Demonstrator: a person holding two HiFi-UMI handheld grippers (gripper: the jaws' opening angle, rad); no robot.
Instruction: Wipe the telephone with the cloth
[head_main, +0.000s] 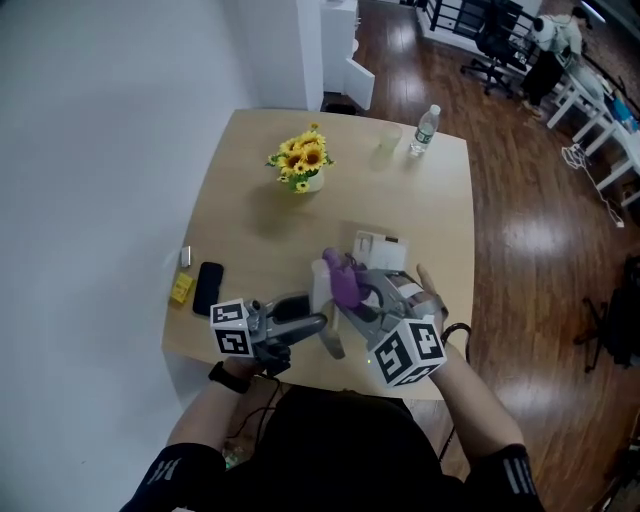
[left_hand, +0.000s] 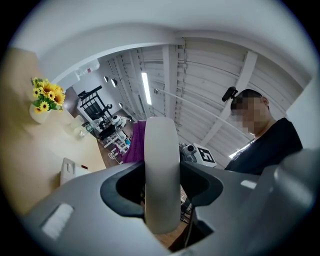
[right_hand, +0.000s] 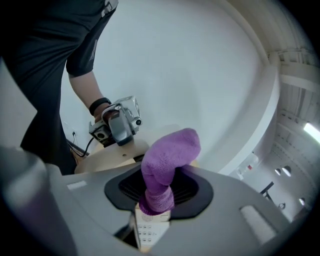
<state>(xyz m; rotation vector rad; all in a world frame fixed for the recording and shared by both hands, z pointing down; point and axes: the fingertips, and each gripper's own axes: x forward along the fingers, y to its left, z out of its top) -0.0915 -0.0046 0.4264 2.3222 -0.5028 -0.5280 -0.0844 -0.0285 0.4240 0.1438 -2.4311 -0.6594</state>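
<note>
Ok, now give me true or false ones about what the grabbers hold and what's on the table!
1. The right gripper is shut on the purple cloth. True.
2. The left gripper is empty. False: it clamps the white handset.
3. The sunflowers are red. False: they are yellow.
4. A water bottle stands near the far edge of the table. True.
</note>
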